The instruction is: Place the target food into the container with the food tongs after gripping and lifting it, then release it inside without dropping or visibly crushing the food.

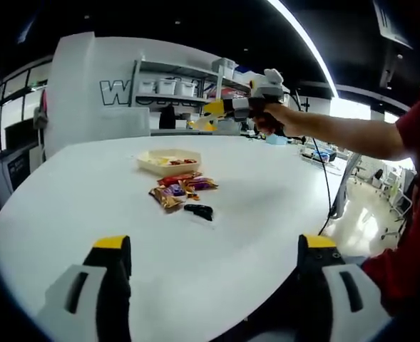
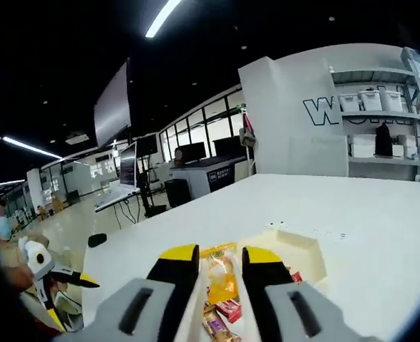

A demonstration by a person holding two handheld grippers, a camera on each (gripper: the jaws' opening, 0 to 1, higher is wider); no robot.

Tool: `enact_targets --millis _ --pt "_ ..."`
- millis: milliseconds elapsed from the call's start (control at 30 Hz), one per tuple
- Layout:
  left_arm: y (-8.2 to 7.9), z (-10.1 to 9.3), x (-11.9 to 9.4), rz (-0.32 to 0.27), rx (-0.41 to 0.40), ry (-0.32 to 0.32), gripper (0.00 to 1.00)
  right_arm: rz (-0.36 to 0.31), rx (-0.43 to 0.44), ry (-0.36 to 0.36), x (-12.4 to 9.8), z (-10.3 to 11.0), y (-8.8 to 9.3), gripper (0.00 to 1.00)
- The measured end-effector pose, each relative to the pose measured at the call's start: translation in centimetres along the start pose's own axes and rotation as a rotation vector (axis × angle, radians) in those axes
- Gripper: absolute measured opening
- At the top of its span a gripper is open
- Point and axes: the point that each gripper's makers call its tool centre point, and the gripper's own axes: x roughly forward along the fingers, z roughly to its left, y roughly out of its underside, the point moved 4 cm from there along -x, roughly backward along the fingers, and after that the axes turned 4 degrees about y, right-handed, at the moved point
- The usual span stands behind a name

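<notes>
Right gripper view: right gripper (image 2: 220, 267) jaws narrowly apart, holding pale food tongs (image 2: 222, 296), long axis pointing forward over cream rectangular plastic container (image 2: 306, 246). Left gripper view: left gripper (image 1: 213, 260) wide, empty; four or so wrapped snack packets (image 1: 179, 190) lie beside container.

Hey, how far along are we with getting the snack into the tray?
Done: the right gripper, shut on the tongs, holds a yellow packet pinched, clear of the table. In hand: the packet hangs near the tray. Left: lower it into the tray and release. More packets sit in a pile beside the tray. The left gripper is open.
</notes>
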Motion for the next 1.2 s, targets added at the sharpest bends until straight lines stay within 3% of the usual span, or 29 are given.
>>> enact_targets --millis 433,500,667,1200 --pt "-0.1 0.9 -0.7 -0.001 -0.008 -0.022 0.96 -0.017 -0.012 0.091 2.7 -2.8 -1.8 0.20" --pt "0.0 1.0 -0.7 -0.001 -0.011 -0.025 0.96 -0.062 -0.039 0.137 2.8 -3.6 -2.5 0.22" --pt "0.0 1.1 -1.0 -0.001 -0.014 -0.032 0.96 -0.081 -0.012 0.128 2.8 -3.8 -3.1 0.23" --pt "-0.2 0.9 -0.7 -0.003 -0.006 -0.025 0.96 -0.071 -0.035 0.127 1.7 -4.0 -3.1 0.23"
